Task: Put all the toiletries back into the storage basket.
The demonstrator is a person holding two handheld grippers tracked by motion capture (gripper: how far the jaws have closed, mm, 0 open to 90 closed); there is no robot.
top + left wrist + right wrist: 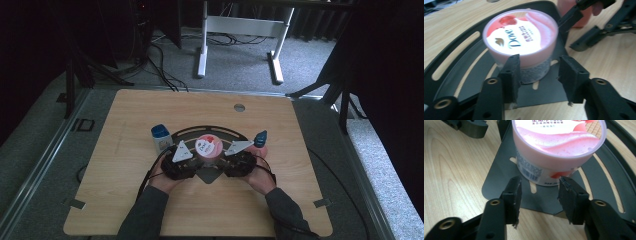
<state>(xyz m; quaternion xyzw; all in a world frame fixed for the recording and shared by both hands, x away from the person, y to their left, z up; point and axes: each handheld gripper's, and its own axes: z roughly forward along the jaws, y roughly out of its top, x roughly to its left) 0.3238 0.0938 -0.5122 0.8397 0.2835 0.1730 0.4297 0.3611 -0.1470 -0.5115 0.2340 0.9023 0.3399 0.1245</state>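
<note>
A pink Dove ice cream tub (521, 41) stands on a black slotted tray (456, 67), just ahead of the left tool (540, 77) and the right tool (539, 197), both spread wide; closing unevenly could tip it or push it off
</note>
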